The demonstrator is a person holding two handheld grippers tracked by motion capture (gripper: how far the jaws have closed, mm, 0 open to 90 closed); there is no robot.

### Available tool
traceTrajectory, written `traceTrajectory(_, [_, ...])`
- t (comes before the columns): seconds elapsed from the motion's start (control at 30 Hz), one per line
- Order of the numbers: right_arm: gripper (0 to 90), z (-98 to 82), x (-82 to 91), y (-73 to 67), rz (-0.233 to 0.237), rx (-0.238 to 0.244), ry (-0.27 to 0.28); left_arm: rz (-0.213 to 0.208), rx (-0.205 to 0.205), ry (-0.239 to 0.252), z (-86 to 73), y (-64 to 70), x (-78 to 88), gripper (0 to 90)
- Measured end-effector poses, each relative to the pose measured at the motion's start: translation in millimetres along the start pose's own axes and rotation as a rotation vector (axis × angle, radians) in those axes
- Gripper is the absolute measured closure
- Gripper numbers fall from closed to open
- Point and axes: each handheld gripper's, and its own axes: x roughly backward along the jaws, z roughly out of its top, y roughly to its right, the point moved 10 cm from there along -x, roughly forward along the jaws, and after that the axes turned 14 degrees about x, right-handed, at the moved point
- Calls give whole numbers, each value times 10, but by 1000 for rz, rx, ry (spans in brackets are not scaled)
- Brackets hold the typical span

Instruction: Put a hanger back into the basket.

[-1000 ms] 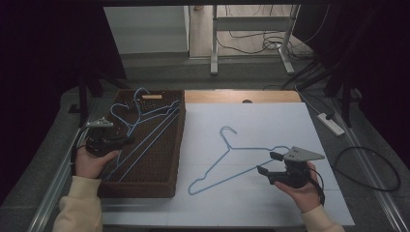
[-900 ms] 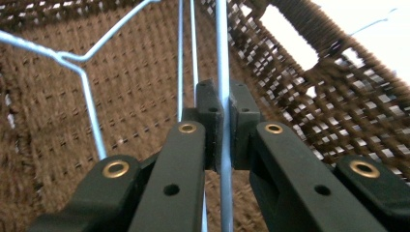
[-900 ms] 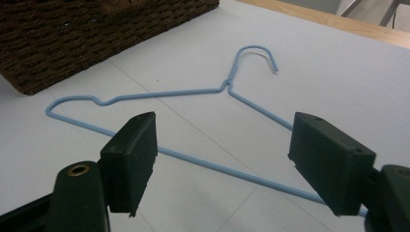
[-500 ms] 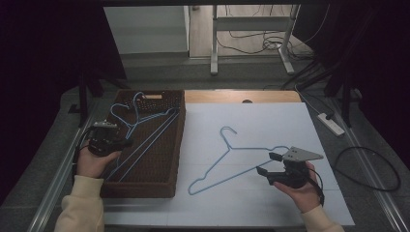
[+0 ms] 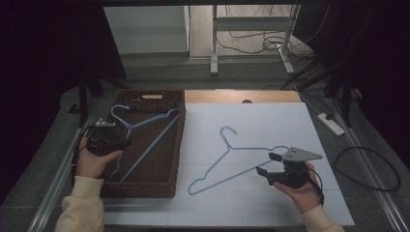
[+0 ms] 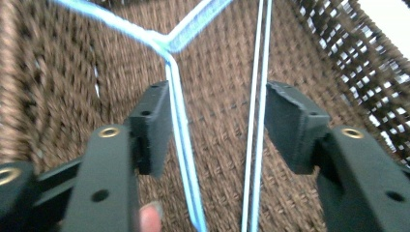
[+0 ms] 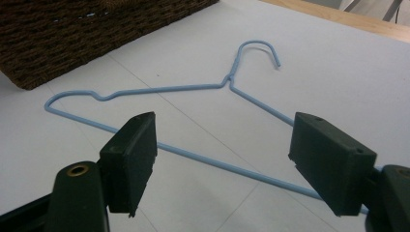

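A light-blue wire hanger (image 5: 145,123) lies in the brown wicker basket (image 5: 180,145) at the left. My left gripper (image 5: 126,141) reaches into the basket over it. Its jaws have just been opening; in the left gripper view they stand apart (image 6: 217,121), and the hanger's wire (image 6: 181,125) runs between them close to the left pad. A second blue hanger (image 5: 228,147) lies flat on the white sheet (image 5: 270,121). My right gripper (image 5: 267,163) is open just above that hanger's lower bar (image 7: 208,162), near its right end (image 7: 222,150).
Two thin pale wires (image 6: 256,121) run along the basket floor near my left gripper's right pad. The basket's woven wall (image 7: 72,34) stands left of the table hanger. A wooden strip (image 5: 241,96) borders the sheet at the back; cables lie on the floor to the right.
The left gripper's jaws have come apart off the hanger wire in the basket, and the hand has shifted slightly. The right gripper and the table hanger have not moved.
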Motion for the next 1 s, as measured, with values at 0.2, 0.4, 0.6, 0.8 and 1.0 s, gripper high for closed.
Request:
traceTrajectory(0.2, [257,1,6,5,-2,-1,0,-136,-41,57,51,299,174,347])
traceTrajectory(0.4, [257,2,3,13,-1,-5,3,-262,-74,121,58,628,376,311])
traceTrajectory(0.6, [256,-5,7,35,0,-13,6,-348,-123,159,-39,965,501,306])
traceTrajectory(0.8, [257,-4,4,40,0,-12,5,-399,-191,175,-199,1284,524,290])
traceTrajectory(1.0, [258,-5,6,47,-3,-11,5,-414,-195,166,-260,1388,467,289])
